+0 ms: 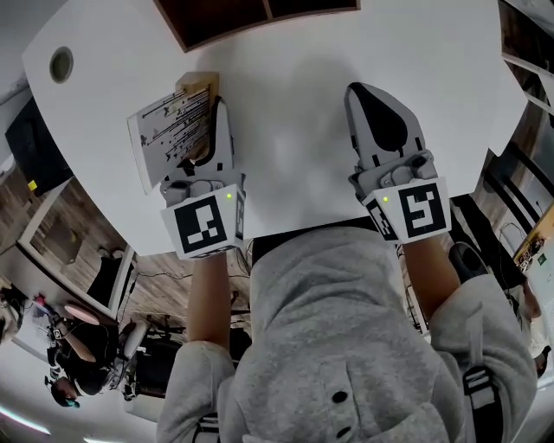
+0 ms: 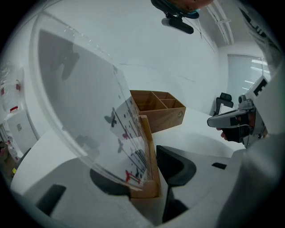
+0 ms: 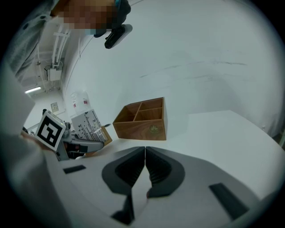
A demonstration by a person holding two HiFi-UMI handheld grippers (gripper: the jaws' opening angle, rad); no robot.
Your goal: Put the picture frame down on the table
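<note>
The picture frame (image 1: pixel 170 130) is a clear panel printed with black branches and butterflies, set in a pale wooden base (image 2: pixel 149 156). My left gripper (image 1: pixel 212 117) is shut on that base, and the panel leans out to the left of the jaws. In the left gripper view the panel (image 2: pixel 89 111) fills the left half, tilted. From the right gripper view the picture frame (image 3: pixel 89 124) sits low over the white table (image 1: pixel 294 173); I cannot tell whether it touches. My right gripper (image 1: pixel 368 95) is shut and empty over the table, its jaws pressed together (image 3: pixel 145 153).
A wooden box with compartments (image 1: pixel 251 17) stands at the far side of the table, also visible as the wooden box (image 3: pixel 142 119) ahead of the right gripper. A round cable hole (image 1: pixel 61 64) sits near the table's left corner. The table's front edge is just below both grippers.
</note>
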